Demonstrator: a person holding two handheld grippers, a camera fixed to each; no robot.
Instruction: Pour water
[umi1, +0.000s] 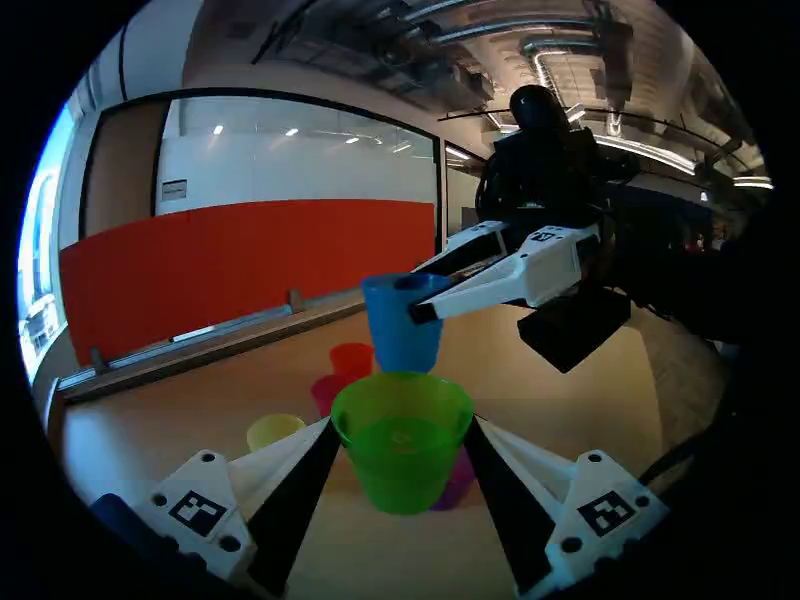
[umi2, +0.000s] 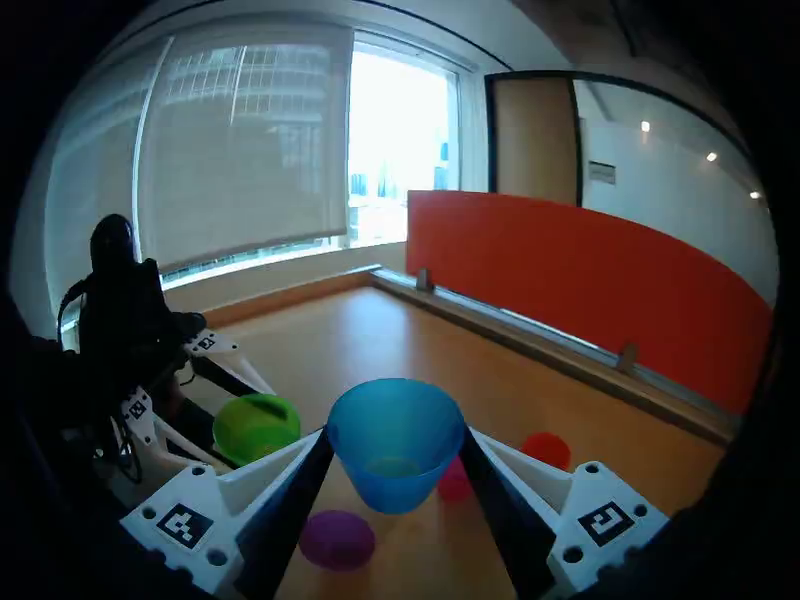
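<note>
Cups of translucent plastic, tapered and round-rimmed, are held one per gripper: the green cup (umi1: 402, 465) is clamped upright between both fingers of the left gripper (umi1: 400, 425), and the blue cup (umi2: 395, 460) likewise by the right gripper (umi2: 395, 437), higher and just beyond it. A yellow cup (umi1: 273, 430) and a red cup (umi1: 351, 358) are set on the smooth wooden table (umi1: 150, 430).

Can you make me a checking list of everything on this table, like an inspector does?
Surface: wooden table, bare between the cups.
Job's things: green cup and blue cup, both upright and held.
Clutter: red cup, pink cup, yellow cup, purple cup on the table.
Grippers: left gripper clamps the green cup; right gripper clamps the blue cup.
Cables: black cable by the left gripper.
Surroundings: orange partition, window with blinds.
</note>
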